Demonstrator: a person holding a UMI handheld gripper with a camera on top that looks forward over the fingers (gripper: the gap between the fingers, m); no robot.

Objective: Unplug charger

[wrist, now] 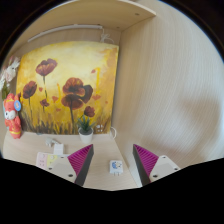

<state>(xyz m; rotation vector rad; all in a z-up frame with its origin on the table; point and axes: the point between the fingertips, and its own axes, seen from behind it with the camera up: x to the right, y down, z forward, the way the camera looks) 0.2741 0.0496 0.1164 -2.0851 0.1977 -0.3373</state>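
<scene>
The tool (113, 160) has its two fingers spread wide, the magenta pads (80, 158) facing each other across a clear gap. Between the fingers, on the pale worktop (100, 177), stands a small white charger (116, 167), with space at either side of it. Beyond the fingers a painting (68, 88) of dark red poppies on a yellow ground leans against the wall. In front of its lower edge sits a small potted plant (86, 128). Off to the left stands an orange soft toy (12, 115). A small pink and white item (45, 158) lies on the worktop just beside the left finger.
</scene>
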